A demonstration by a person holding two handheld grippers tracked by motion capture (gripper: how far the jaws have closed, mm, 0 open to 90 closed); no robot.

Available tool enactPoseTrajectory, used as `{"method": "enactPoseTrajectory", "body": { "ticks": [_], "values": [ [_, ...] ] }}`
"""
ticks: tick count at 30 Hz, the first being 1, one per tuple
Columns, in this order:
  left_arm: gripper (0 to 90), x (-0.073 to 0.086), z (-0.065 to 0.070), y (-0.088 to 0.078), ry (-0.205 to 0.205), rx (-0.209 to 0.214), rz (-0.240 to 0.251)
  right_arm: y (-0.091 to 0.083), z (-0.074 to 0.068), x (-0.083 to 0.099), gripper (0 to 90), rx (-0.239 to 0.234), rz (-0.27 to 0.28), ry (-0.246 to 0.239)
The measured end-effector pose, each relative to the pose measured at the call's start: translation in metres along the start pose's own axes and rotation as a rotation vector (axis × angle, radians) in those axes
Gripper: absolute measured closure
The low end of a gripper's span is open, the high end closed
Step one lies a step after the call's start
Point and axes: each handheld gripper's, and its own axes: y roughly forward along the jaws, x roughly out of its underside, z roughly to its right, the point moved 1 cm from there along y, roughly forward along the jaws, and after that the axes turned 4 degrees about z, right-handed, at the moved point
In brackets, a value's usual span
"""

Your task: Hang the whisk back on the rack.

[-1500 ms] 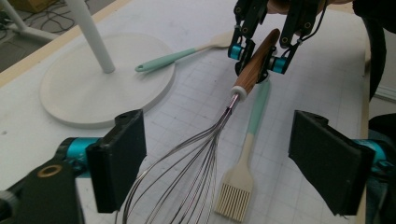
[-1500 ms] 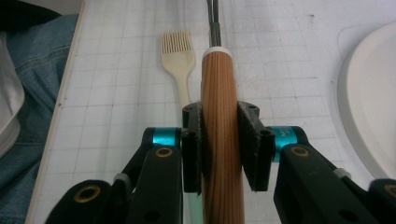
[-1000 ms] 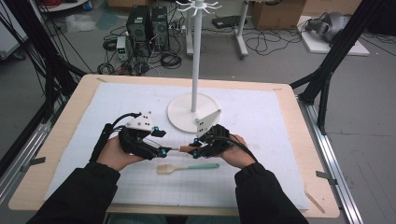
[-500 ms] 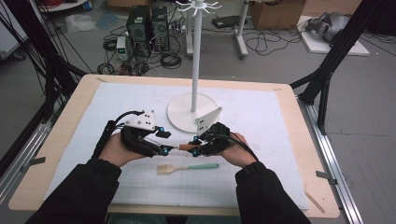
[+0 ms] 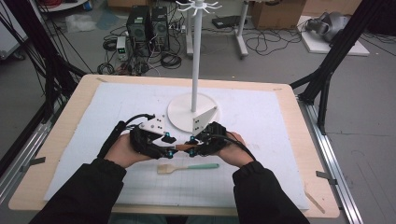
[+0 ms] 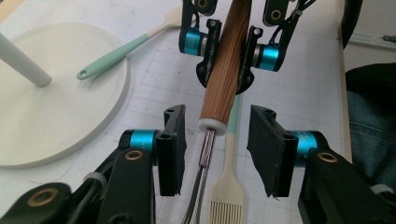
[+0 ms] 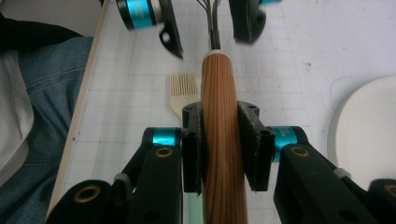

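**Whisk being passed between two grippers above the surface**

The room is being shown as a workshop floor strewn with cables and computer towers beyond the wooden surface (image 5: pixel 56 140), which is being covered by a white gridded mat (image 5: pixel 280 154). A white hook stand (image 5: pixel 194 60) is being carried on a round base at mid-mat. A mint-handled brush (image 5: pixel 187 167) is lying just in front of the hands. The whisk (image 6: pixel 224 79) is being held in the air between both grippers: its wooden handle is being clamped by the right gripper (image 7: pixel 219 144). The left gripper (image 6: pixel 217 149) has just been closing, its jaws part open around the wire neck and not yet pressing. If the right grip were released early, the whisk would probably be dropped onto the brush; the thin wires could also be slipped past or bent.
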Motion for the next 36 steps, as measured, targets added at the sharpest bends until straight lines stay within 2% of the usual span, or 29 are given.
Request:
{"method": "enactPoseTrajectory", "body": {
  "ticks": [5,12,18,20,22,23,24,29,31,32,33,34,35,36],
  "values": [
    [60.5,-0.004,0.002,0.004,0.016,0.004,-0.045,0.001,-0.001,-0.004,72.2,0.006,-0.01,-0.008],
    [63.9,-0.004,0.002,0.012,0.007,0.009,-0.081,0.001,-0.004,-0.011,72.2,0.006,-0.009,-0.022],
    [70.1,-0.003,0.001,0.012,0.004,0.024,-0.08,0.0,-0.005,-0.018,72.1,-0.004,-0.005,-0.035],
    [71.2,-0.004,0.002,0.011,0.026,0.018,-0.088,0.001,-0.004,-0.017,71.9,-0.014,0.001,-0.039],
    [71.6,-0.003,0.003,0.011,0.029,0.024,-0.082,0.001,-0.004,-0.017,71.8,-0.021,0.005,-0.039],
    [71.9,-0.004,0.004,0.01,0.034,0.022,-0.079,0.001,-0.004,-0.017,71.1,-0.024,0.012,-0.034],
    [73.0,-0.004,0.004,0.009,0.032,0.032,-0.076,-0.001,-0.003,-0.016,68.5,-0.029,0.043,-0.019],
    [73.5,-0.005,0.004,0.002,0.024,0.016,-0.053,-0.007,-0.003,-0.014,63.0,-0.014,0.083,0.0],
    [73.5,-0.004,0.003,-0.002,0.017,0.009,-0.041,-0.012,-0.002,-0.009,55.9,0.001,0.114,0.027],
    [73.5,-0.005,0.002,-0.004,0.018,0.005,-0.036,-0.019,-0.001,-0.003,54.5,0.014,0.164,0.06],
    [73.5,-0.004,0.001,-0.006,0.01,0.005,-0.026,-0.019,-0.001,-0.003,54.5,0.014,0.164,0.06],
    [73.5,-0.004,0.0,-0.008,0.01,0.004,-0.021,-0.025,0.0,0.002,52.4,0.031,0.213,0.082],
    [73.5,-0.004,0.0,-0.009,0.004,0.001,-0.013,-0.025,0.0,0.002,52.4,0.031,0.213,0.082],
    [73.5,-0.004,-0.001,-0.011,-0.002,0.0,-0.003,-0.029,0.001,0.006,50.8,0.038,0.254,0.108]
  ]
}}
